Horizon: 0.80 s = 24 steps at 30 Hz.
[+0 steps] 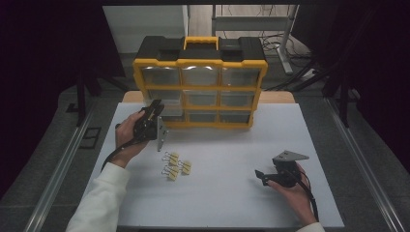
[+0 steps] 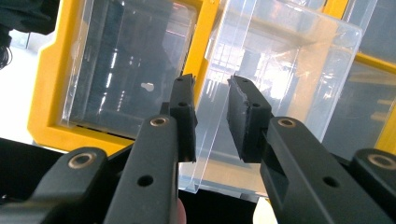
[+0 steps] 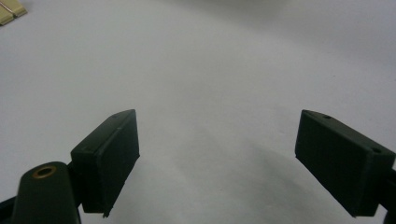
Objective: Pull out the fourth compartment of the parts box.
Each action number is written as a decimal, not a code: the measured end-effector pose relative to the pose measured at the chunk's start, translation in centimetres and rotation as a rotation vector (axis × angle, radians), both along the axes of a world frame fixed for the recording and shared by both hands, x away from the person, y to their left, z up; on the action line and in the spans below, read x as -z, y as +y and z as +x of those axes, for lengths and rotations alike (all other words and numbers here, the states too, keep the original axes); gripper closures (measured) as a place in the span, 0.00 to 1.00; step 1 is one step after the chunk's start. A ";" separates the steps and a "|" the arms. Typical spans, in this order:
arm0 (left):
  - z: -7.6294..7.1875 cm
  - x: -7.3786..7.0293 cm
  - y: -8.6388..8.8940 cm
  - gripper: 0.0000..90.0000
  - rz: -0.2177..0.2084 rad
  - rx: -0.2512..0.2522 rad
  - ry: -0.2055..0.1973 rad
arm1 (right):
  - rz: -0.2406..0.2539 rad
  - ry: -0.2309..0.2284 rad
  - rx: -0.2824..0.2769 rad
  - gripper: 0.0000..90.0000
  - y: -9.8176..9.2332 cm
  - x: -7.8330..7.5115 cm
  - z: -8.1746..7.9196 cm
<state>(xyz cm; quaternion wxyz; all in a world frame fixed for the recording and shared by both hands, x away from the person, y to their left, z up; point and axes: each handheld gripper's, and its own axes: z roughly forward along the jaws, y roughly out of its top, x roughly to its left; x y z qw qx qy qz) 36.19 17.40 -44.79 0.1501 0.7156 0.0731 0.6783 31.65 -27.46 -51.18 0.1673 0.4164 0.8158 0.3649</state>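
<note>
While my left gripper (image 2: 210, 119) sits at the lower left corner of the yellow organizer (image 1: 200, 87), its jaws stand a narrow gap apart, one on each side of the front wall of a clear drawer (image 2: 275, 88) that juts out of its slot. I cannot tell whether the pads actually touch the plastic. The neighbouring drawer (image 2: 126, 65) sits flush in its yellow frame. In the high view this gripper (image 1: 155, 110) is level with the bottom row, with the hand (image 1: 126, 135) behind it and a white sleeve (image 1: 99, 198) trailing to the table's near edge.

My right gripper (image 3: 217, 161) is spread wide and holds nothing; bare white table (image 3: 224, 70) lies between and ahead of its jaws. It rests low near the front right of the table (image 1: 217, 198), well apart from the organizer, in the right hand (image 1: 295, 191).

Between the two grippers, nearer the left one, lies a small cluster of yellow binder clips (image 1: 175, 164). Open table surrounds them on the right and front.
</note>
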 end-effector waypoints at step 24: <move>-1.0 0.1 0.1 0.81 -0.001 0.011 0.004 | -0.002 -0.003 0.000 0.16 0.0 0.0 0.0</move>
